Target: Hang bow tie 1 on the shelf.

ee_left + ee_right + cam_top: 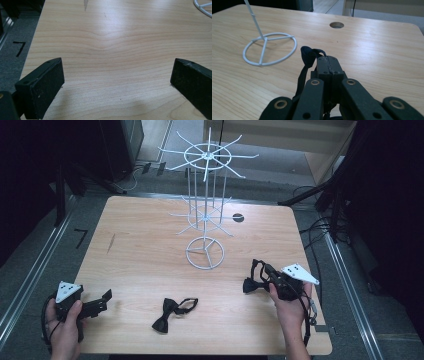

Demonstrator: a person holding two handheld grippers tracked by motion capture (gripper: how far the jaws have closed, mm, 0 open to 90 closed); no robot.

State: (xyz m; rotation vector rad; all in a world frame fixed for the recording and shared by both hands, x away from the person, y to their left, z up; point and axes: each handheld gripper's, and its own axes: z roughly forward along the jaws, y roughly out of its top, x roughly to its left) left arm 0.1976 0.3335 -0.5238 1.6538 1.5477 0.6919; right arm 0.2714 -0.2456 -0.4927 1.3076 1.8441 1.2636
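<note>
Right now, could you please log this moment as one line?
right gripper: shut on bow tie | left gripper: open | second bow tie: on table

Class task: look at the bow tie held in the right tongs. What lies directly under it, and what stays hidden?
The bow tie hangs from the right tongs, with bare wooden table beneath. The closed jaws cover the pinched part of its strap.

The left gripper point(100, 303) rests near-left, jaws wide apart; the right gripper point(257, 272) (near-right, lifted) is clamped tight.
</note>
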